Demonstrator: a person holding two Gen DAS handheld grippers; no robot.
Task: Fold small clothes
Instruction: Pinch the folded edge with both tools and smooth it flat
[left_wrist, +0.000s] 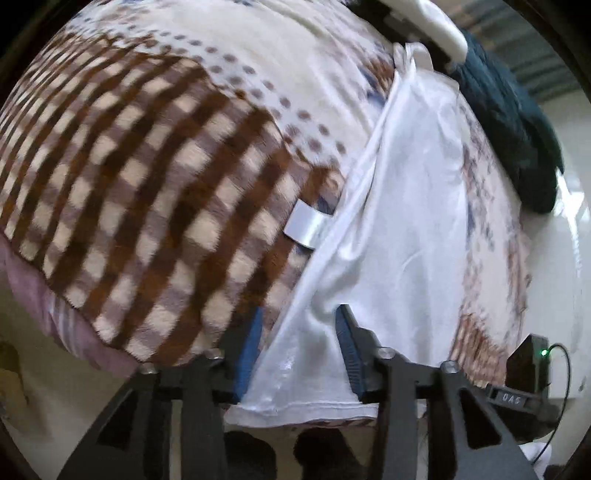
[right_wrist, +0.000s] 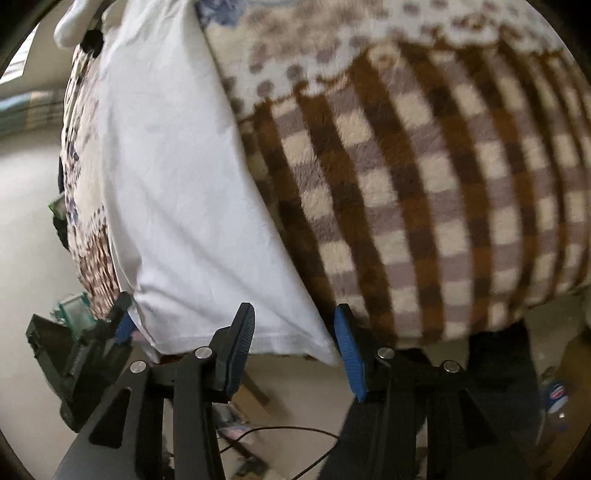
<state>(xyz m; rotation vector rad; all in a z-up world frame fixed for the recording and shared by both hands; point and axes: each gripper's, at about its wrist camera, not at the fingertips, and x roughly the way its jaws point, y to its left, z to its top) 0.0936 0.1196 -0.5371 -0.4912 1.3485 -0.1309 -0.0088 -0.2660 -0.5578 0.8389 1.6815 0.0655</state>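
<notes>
Your left gripper (left_wrist: 300, 350) pinches the near hem of the white garment (left_wrist: 406, 221), pinning it flat on the checked blanket (left_wrist: 147, 184), while your right gripper (right_wrist: 293, 347) stands part-open astride the other corner, gripping nothing.

left gripper (left_wrist: 301, 325) clamps the white garment (left_wrist: 402, 206) – draped over a checked blanket (left_wrist: 147, 184).
</notes>
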